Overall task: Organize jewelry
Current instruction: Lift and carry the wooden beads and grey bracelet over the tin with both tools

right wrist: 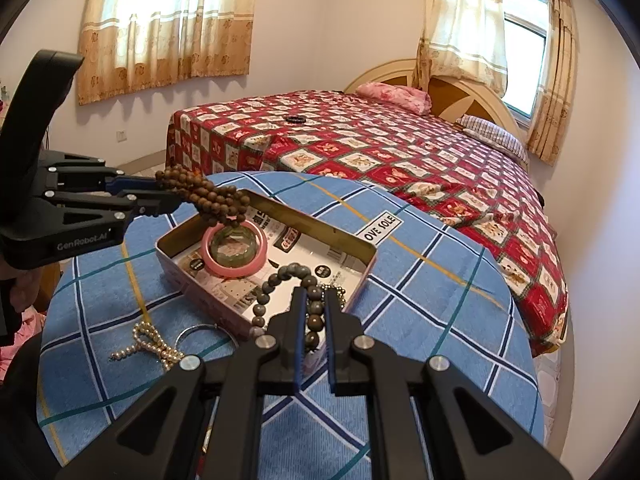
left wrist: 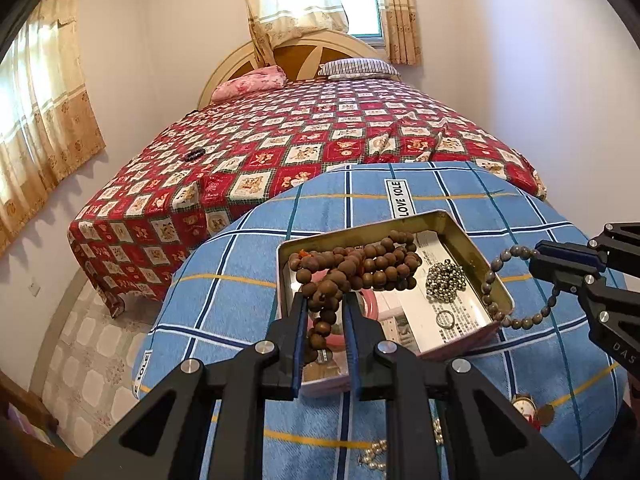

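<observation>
A metal tin (left wrist: 464, 236) (right wrist: 372, 258) sits open on the blue checked cloth. My left gripper (left wrist: 325, 300) (right wrist: 160, 196) is shut on a long brown wooden bead necklace (left wrist: 360, 264) (right wrist: 212, 200) and holds it above the tin's near end. My right gripper (right wrist: 314, 296) (left wrist: 548, 268) is shut on a grey bead bracelet (left wrist: 516, 284) (right wrist: 280, 280) over the tin's edge. Inside the tin lie a pink bangle (right wrist: 234, 250) around a green bangle (right wrist: 232, 246), a silver bead chain (left wrist: 446, 282) and a small ring (left wrist: 445, 319).
On the cloth (right wrist: 420, 300) beside the tin lie a pearl string (right wrist: 150, 346) (left wrist: 374, 456), a thin silver bangle (right wrist: 200, 330) and a small watch (left wrist: 524, 406). A bed with a red quilt (left wrist: 280, 140) stands behind, with a dark bracelet (right wrist: 295, 119) on it.
</observation>
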